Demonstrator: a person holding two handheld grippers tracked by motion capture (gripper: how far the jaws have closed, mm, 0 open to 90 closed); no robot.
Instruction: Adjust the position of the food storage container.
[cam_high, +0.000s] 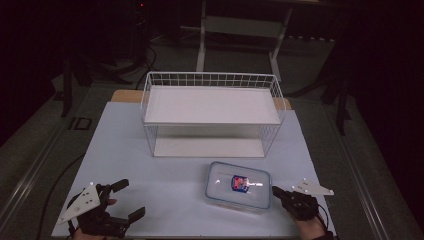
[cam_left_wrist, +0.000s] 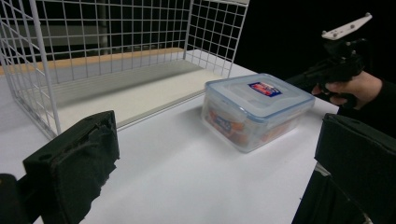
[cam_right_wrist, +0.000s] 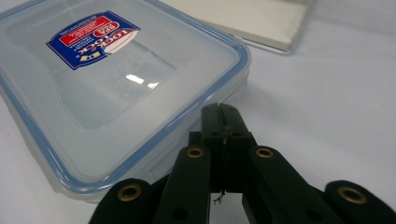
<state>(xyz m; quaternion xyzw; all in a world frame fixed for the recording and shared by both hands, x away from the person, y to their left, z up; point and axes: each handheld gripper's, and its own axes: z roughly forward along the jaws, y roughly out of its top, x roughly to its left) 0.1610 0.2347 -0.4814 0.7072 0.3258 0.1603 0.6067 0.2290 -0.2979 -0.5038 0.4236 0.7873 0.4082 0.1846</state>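
Note:
A clear plastic box (cam_high: 238, 185) with a blue-rimmed lid and a red and blue label lies flat on the white table, in front of the wire rack. My right gripper (cam_high: 276, 191) is shut, with nothing between its jaws. Its tips rest right by the box's right edge; the right gripper view shows them (cam_right_wrist: 223, 119) at the lid's (cam_right_wrist: 107, 79) rim. My left gripper (cam_high: 131, 199) stands open near the front left corner, well apart from the box. In its own view the jaws spread wide (cam_left_wrist: 215, 163), with the box (cam_left_wrist: 259, 109) and the other gripper (cam_left_wrist: 327, 70) beyond.
A white wire rack (cam_high: 212, 80) with an upper shelf and a lower board (cam_high: 207, 147) stands at the back middle of the table (cam_high: 170, 185). Its open front faces me. Dark floor and a stand's legs lie behind it.

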